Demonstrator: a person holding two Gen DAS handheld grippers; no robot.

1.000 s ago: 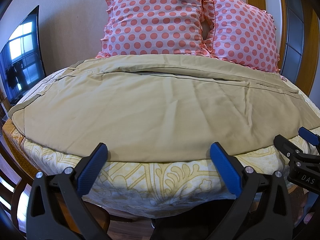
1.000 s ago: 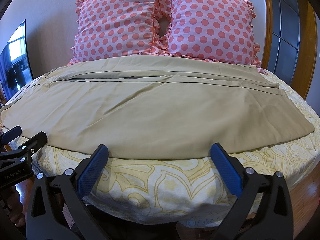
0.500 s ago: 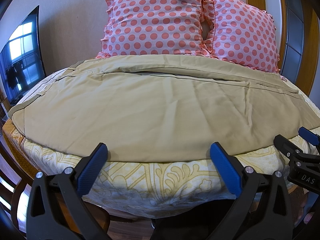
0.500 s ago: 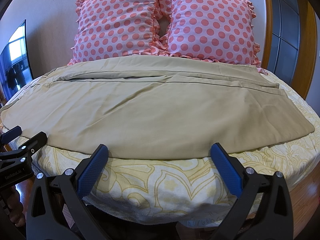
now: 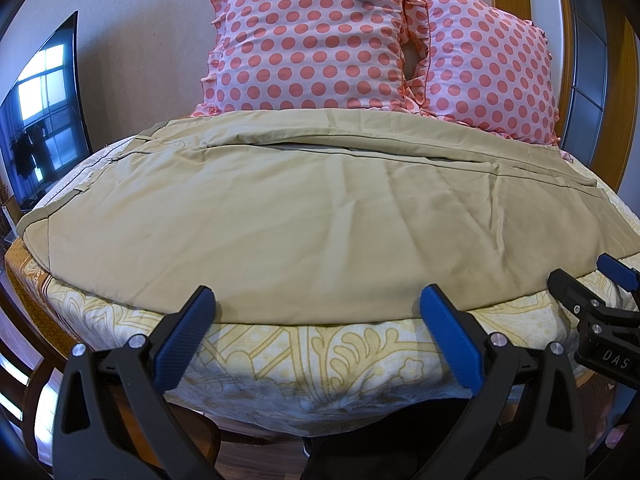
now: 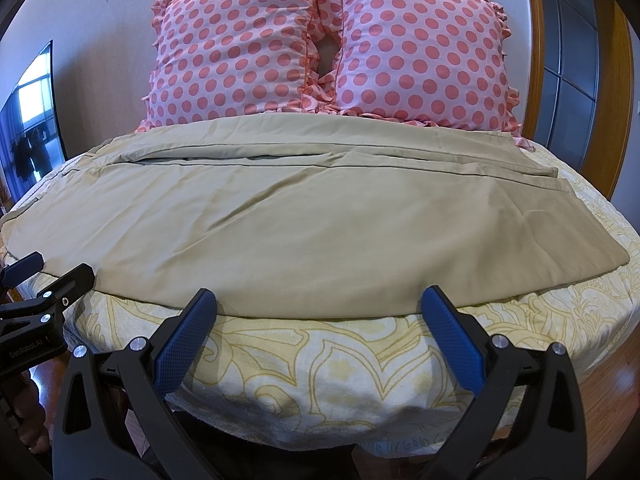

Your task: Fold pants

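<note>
pants [image 5: 320, 216] lie flat across the bed [image 5: 320, 360], waistband at the left end, cuffs at the right, legs side by side with a slit of shadow between them; far leg touches the 2 polka-dot pillows [image 5: 312, 36].

left hand-held gripper [image 5: 316, 320]: jaws wide apart, holding nothing, hovering just off the near hem over the bed edge. right hand-held gripper [image 6: 320, 320]: same, jaws apart, empty, near the hem further toward the cuffs.

judgement: fold not yet started; first grasp pending.

risks, left to right:
- waistband end [image 5: 60, 208] drapes toward the bed's left edge; a pull toward the near side could drag it off. cause: thin, slippery-looking cloth on a curved mattress.
- near hem lies flush on the yellow sheet [image 6: 320, 368]; a low pinch may catch sheet with pants. cause: no visible gap between layers.
- grabbing 1 layer only would skew the legs.
- cuffs [image 6: 600, 200] sit uneven; the fold may end misaligned.
- lifting the far leg could snag the pillows.
</note>
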